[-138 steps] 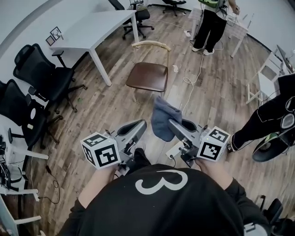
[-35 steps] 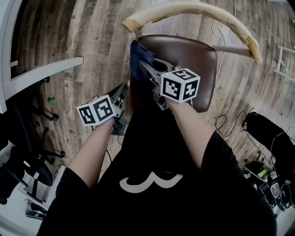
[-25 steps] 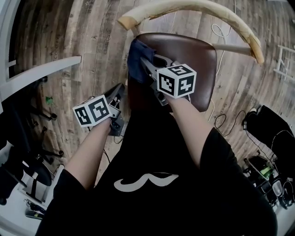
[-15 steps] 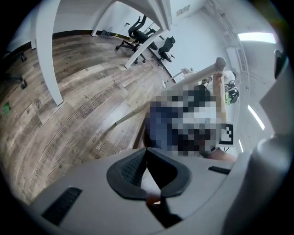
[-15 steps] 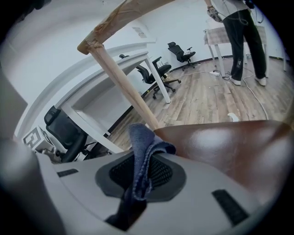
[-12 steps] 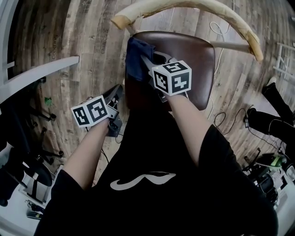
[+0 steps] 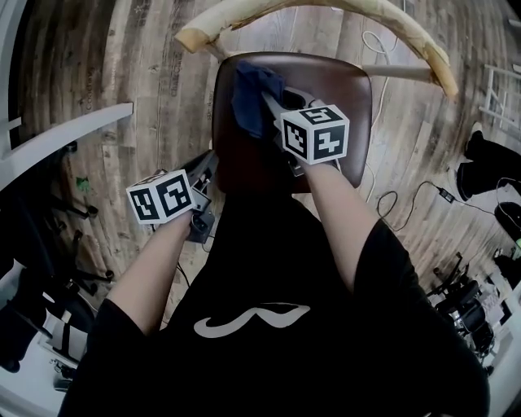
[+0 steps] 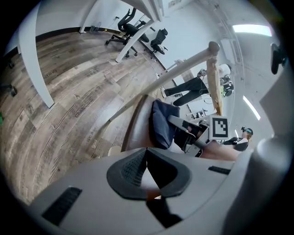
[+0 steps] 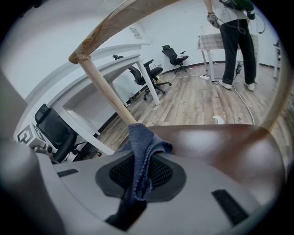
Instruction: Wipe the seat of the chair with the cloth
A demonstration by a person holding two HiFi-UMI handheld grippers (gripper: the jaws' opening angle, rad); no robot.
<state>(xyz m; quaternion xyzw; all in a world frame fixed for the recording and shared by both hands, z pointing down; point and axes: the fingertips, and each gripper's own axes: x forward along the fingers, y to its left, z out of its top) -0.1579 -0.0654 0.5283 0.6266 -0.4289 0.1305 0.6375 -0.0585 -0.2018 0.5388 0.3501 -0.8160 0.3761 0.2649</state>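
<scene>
The chair's brown seat [image 7: 334, 81] lies below me, with its pale curved wooden backrest [image 7: 326, 8] on the far side. My right gripper [image 7: 269, 102] is shut on a dark blue cloth [image 7: 252, 98] and presses it on the seat's far left part. In the right gripper view the cloth [image 9: 140, 160] hangs folded between the pads over the glossy seat [image 9: 220, 147]. My left gripper [image 7: 207, 167] hovers off the seat's left edge over the floor, shut and holding nothing. In the left gripper view the left gripper [image 8: 147, 158] faces the cloth [image 8: 161, 124] and the seat's edge [image 8: 138, 128].
A white desk [image 7: 65, 134] stands to the left and black office chairs [image 7: 32, 318] sit at the lower left. Cables [image 7: 407, 199] run over the wooden floor on the right. A person in dark trousers [image 9: 236, 41] stands beyond the chair by a table.
Earlier I stood away from the chair with the cloth held up. Over the last second the right gripper slid the cloth from the seat's left edge inward to the right. The left gripper barely moved.
</scene>
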